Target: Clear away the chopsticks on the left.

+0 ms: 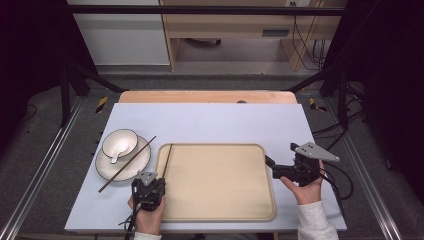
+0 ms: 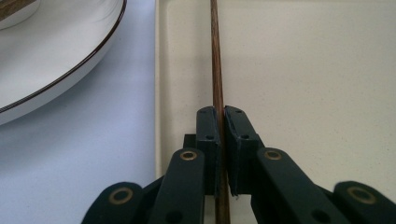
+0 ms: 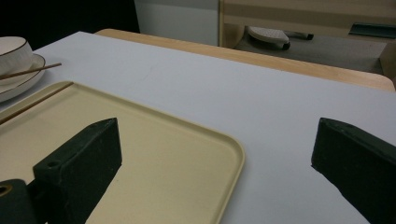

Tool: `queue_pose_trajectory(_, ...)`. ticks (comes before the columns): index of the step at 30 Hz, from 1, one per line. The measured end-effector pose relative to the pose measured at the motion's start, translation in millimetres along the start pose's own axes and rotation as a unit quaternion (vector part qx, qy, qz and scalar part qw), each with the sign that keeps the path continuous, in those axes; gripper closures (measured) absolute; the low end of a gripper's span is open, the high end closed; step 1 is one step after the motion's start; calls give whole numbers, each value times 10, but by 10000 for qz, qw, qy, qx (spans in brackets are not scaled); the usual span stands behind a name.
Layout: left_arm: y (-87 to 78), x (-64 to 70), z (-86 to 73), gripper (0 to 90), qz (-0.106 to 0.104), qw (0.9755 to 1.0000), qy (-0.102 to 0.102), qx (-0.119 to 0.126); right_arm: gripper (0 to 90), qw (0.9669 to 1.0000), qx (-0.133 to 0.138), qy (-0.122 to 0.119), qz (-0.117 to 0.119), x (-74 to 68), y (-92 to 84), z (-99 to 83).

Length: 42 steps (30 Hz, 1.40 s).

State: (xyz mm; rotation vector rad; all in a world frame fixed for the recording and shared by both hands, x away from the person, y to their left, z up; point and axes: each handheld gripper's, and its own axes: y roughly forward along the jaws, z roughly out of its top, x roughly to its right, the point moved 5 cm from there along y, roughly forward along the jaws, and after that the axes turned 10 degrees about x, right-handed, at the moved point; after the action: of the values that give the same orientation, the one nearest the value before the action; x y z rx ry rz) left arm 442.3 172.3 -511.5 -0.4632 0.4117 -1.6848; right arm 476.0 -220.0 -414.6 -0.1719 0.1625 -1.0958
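Note:
My left gripper [image 1: 159, 180] is shut on a dark wooden chopstick [image 1: 168, 159] that lies along the left inner edge of the beige tray [image 1: 215, 146]. In the left gripper view the pads [image 2: 208, 122] pinch the chopstick [image 2: 215, 56] near its lower end, low over the tray [image 2: 303, 70]. A second chopstick [image 1: 128, 163] rests slanted across the white plate [image 1: 107, 171], beside a white bowl [image 1: 120, 141] holding a spoon [image 1: 117, 153]. My right gripper [image 1: 279, 153] hovers open at the tray's right edge, with nothing between its jaws [image 3: 215, 135].
The tray [image 3: 177, 154] sits on a pale blue mat [image 1: 210, 120] over a wooden table. The plate [image 2: 56, 56] lies just left of the tray. Black frame posts and cables stand beyond the table's sides.

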Motion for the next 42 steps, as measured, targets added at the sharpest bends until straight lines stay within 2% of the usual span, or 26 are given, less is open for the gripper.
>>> queue_pose_trajectory(10,7,2,10,826,-63,10000,-9,-9,20,10000,-7,-4,1,-1,3,-2)
queue_pose_trajectory(15,-39,14,90,799,-141,9998,93,89,20,10000,15,15,9,3,-8,7)
queue_pose_trajectory(18,-76,4,184,719,-256,9992,231,208,20,10000,20,1,-8,12,-15,11)
queue_pose_trajectory(22,-130,-19,344,625,-527,9971,359,404,19,10000,53,32,-5,16,-28,21)
queue_pose_trajectory(25,-177,-36,465,558,-721,9950,448,530,20,10000,64,49,-4,20,-38,28)
queue_pose_trajectory(27,-207,-55,539,493,-925,9927,510,577,19,9999,90,60,-9,27,-50,38)
queue_pose_trajectory(30,-251,-93,613,453,-1056,9893,830,572,19,9999,114,54,-21,35,-56,43)
queue_pose_trajectory(31,-284,-129,641,421,-1209,9865,932,588,19,9999,138,61,-24,41,-65,51)
queue_pose_trajectory(32,-284,-129,641,401,-1209,9865,932,588,19,9999,138,61,-24,41,-65,51)
queue_pose_trajectory(33,-306,-171,639,373,-1391,9831,1040,582,19,9999,133,88,0,43,-75,55)
queue_pose_trajectory(34,-306,-171,639,364,-1391,9831,1040,582,19,9999,133,88,0,43,-75,55)
queue_pose_trajectory(35,-317,-213,624,364,-1433,9810,1190,545,19,9999,131,79,-5,45,-76,56)
queue_pose_trajectory(36,-326,-244,614,336,-1449,9800,1262,528,19,9999,137,90,-14,44,-77,57)
queue_pose_trajectory(38,-350,-314,594,332,-1546,9788,1214,570,19,9999,127,87,-13,45,-78,56)
queue_pose_trajectory(39,-375,-385,575,308,-1671,9776,1120,623,18,9999,121,67,-25,48,-74,53)
queue_pose_trajectory(42,-387,-455,548,296,-1734,9768,1058,679,19,9999,127,51,-34,48,-68,51)
